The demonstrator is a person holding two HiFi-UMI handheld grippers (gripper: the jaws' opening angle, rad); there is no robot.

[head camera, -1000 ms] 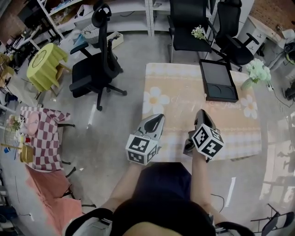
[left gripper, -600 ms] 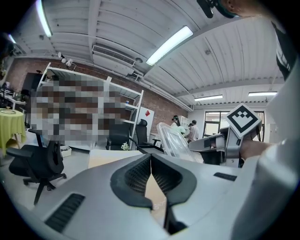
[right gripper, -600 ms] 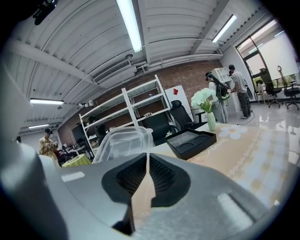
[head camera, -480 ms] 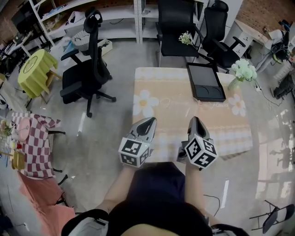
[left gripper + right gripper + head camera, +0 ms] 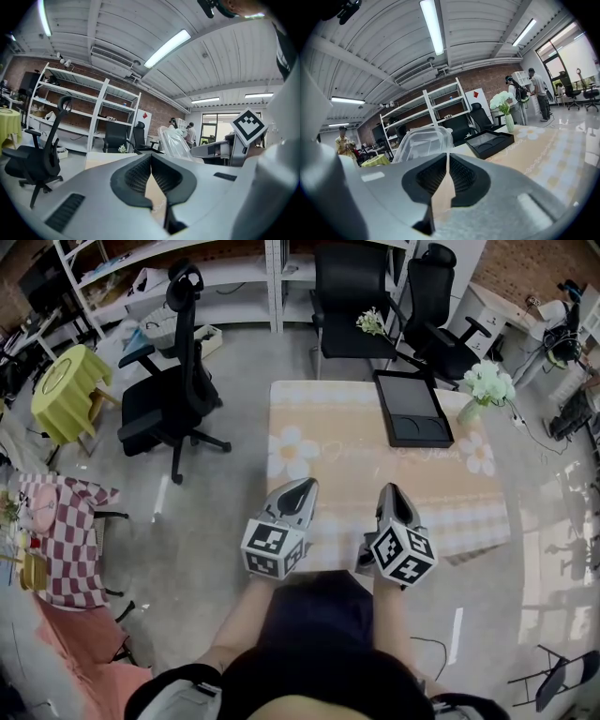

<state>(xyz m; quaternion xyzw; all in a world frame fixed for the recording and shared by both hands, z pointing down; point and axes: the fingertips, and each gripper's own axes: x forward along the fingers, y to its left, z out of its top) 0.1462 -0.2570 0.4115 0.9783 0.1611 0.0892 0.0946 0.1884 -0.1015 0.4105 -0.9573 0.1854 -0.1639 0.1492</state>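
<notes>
Holding left claw [image 5: 304, 486] and right claw [image 5: 393, 491] shut and empty above the worktop [image 5: 349, 432], we feared a careless dip striking its edge.

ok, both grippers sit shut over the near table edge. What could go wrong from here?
1. The left gripper and right gripper are both shut. Reaching for the black tray like that would probably shove it rather than grip it.
2. The vase of flowers stands just right of the tray, near the table's far right corner. A reach on the right side could tip it.
</notes>
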